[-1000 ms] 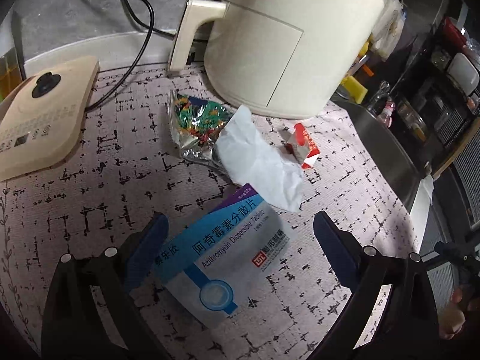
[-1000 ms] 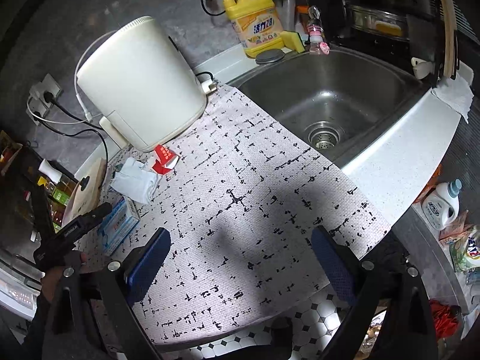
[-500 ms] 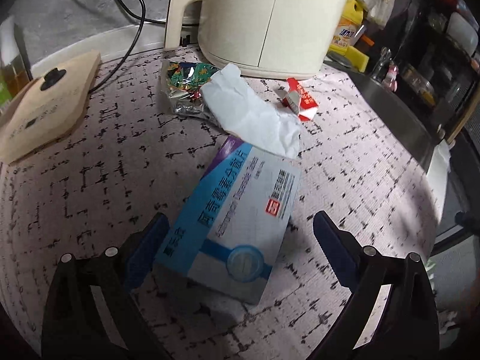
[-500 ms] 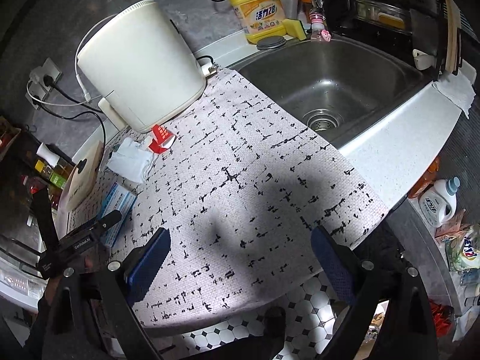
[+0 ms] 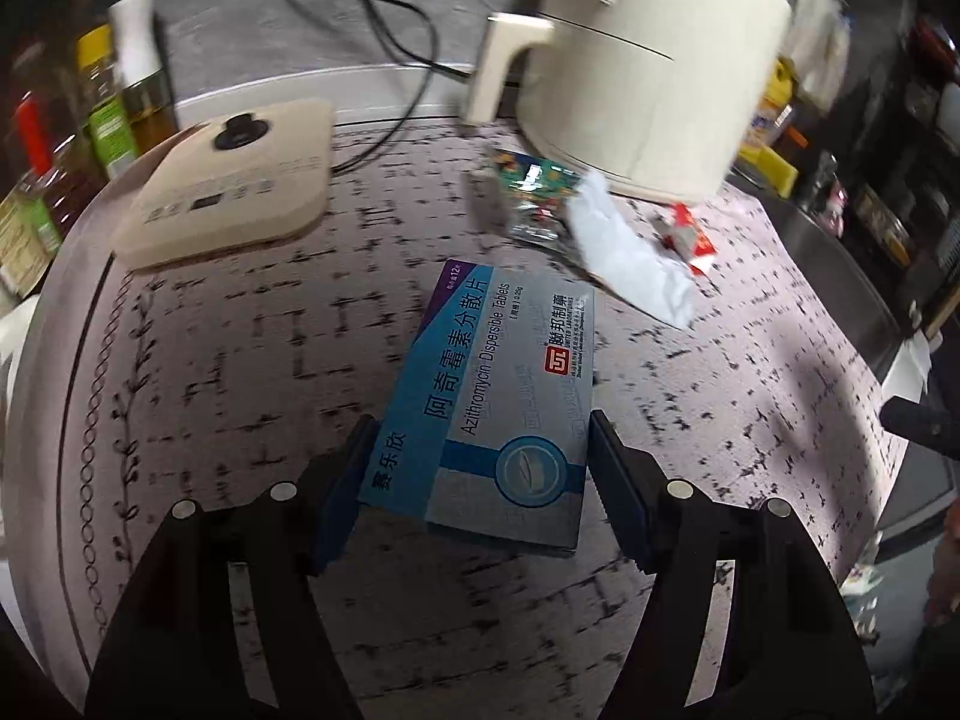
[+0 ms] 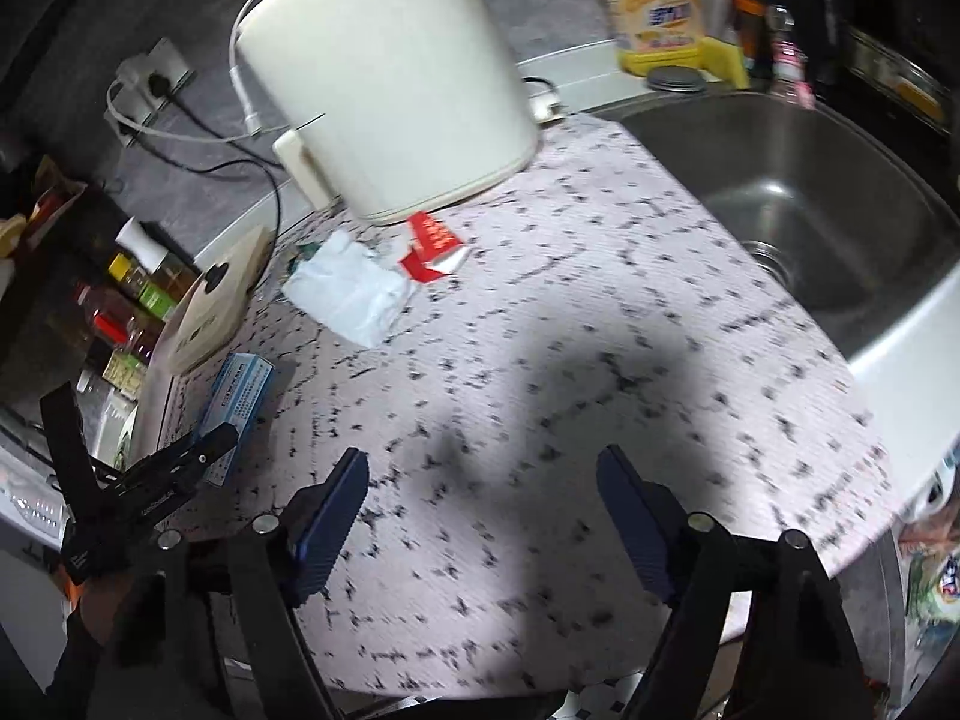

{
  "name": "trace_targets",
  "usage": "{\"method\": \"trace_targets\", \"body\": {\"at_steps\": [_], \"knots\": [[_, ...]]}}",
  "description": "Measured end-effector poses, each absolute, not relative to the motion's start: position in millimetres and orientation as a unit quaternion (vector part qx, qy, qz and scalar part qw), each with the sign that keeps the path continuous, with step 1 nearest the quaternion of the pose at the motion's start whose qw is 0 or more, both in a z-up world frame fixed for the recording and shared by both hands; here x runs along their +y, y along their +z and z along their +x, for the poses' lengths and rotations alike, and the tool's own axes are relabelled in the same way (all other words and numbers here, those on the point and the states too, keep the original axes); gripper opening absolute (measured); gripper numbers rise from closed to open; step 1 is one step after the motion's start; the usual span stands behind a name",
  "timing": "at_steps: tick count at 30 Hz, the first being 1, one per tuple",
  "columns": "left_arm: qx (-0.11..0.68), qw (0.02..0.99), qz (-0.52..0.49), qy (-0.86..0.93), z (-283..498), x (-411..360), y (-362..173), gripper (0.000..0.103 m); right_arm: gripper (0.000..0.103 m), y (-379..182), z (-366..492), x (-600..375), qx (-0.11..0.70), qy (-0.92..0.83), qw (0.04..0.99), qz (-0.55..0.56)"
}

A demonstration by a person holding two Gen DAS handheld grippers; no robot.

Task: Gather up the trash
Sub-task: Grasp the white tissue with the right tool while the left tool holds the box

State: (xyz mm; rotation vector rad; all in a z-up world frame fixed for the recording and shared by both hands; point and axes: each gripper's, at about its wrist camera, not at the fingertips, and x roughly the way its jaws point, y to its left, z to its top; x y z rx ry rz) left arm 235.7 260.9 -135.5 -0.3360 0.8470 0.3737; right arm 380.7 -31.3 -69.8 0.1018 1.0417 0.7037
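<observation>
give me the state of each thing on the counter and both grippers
medicine box: flat, closed, between the left gripper's fingers
left gripper: closing around the box
right gripper: closing, nothing between
tissue: crumpled
red wrapper: torn, flattened
snack bag: crumpled
sink: empty

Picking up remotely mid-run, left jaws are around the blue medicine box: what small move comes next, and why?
Probably finish closing the left gripper, then lift. Its jaws are closing with the medicine box between them, the pads at its long sides but seemingly not yet pressing. The box lies flat on the patterned mat, apart from the crumpled tissue.
</observation>
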Motion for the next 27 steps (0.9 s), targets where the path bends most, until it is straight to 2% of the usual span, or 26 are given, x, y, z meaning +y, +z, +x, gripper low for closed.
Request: {"method": "trace_targets", "body": {"at_steps": [5, 19, 22, 24, 25, 26, 27], "knots": [[0.396, 0.874, -0.191, 0.208, 209.2, 290.8, -134.5, 0.069, 0.066, -75.5, 392.8, 19.0, 0.485, 0.361, 0.796, 0.027], [0.377, 0.849, -0.246, 0.277, 145.7, 334.3, -137.3, 0.069, 0.065, -94.0, 416.9, 130.9, 0.465, 0.370, 0.803, -0.043], [0.373, 0.845, -0.256, 0.285, 137.2, 337.3, -137.4, 0.069, 0.060, -102.9, 419.3, 146.4, 0.473, 0.356, 0.804, -0.063], [0.373, 0.845, -0.256, 0.285, 133.3, 336.8, -137.9, 0.069, 0.055, -102.8, 414.1, 153.3, 0.458, 0.346, 0.814, -0.093], [0.373, 0.844, -0.258, 0.285, 131.9, 336.4, -139.1, 0.069, 0.045, -103.6, 409.8, 156.2, 0.449, 0.339, 0.819, -0.114], [0.373, 0.844, -0.261, 0.285, 130.7, 335.6, -139.8, 0.069, 0.030, -103.6, 407.0, 157.0, 0.443, 0.334, 0.822, -0.128], [0.371, 0.843, -0.265, 0.285, 129.2, 334.2, -140.0, 0.069, 0.020, -103.0, 405.5, 156.3, 0.440, 0.334, 0.823, -0.134]]}}
